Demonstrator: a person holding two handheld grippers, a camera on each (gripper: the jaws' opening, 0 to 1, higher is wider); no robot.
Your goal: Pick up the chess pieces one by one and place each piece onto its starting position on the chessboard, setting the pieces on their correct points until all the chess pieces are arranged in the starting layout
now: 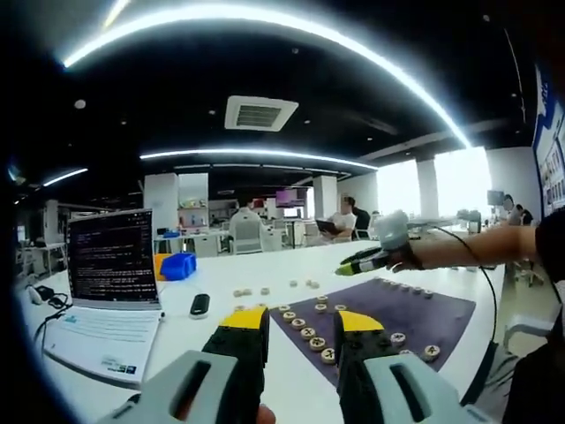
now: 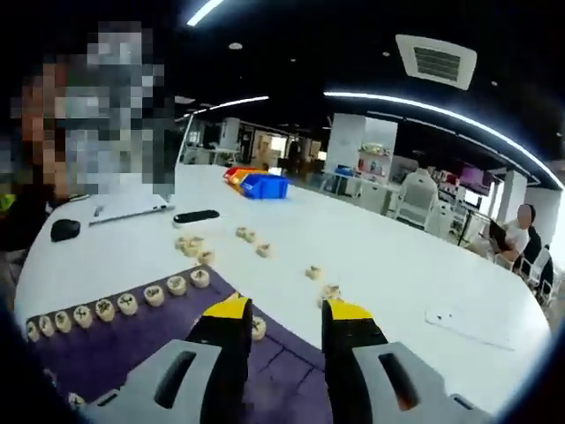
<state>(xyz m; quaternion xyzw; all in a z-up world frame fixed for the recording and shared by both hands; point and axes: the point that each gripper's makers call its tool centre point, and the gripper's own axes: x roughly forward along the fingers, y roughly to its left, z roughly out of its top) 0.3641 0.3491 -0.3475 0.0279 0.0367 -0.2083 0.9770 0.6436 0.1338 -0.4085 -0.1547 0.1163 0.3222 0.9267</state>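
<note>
The purple chessboard mat (image 1: 433, 311) lies on the white table (image 1: 265, 265), with round wooden chess pieces (image 1: 307, 333) in a row along its near edge. My left gripper (image 1: 300, 331) hovers open above that row, nothing between its yellow tips. My right gripper (image 1: 369, 261) comes in from the right over the board's far side, held by a person's arm. In the right gripper view my right gripper (image 2: 287, 327) stands open over the board's corner (image 2: 115, 353), with one piece (image 2: 257, 329) just inside its left jaw. Loose pieces (image 2: 263, 251) are scattered on the table beyond.
An open laptop (image 1: 110, 256) and a printed sheet (image 1: 101, 340) stand left of the board. A black device (image 1: 200, 305), blue bin (image 1: 177, 265) and loose pieces (image 1: 247, 291) lie behind. Another view shows the bin (image 2: 263, 185), a black mouse (image 2: 64, 230) and paper (image 2: 459, 322).
</note>
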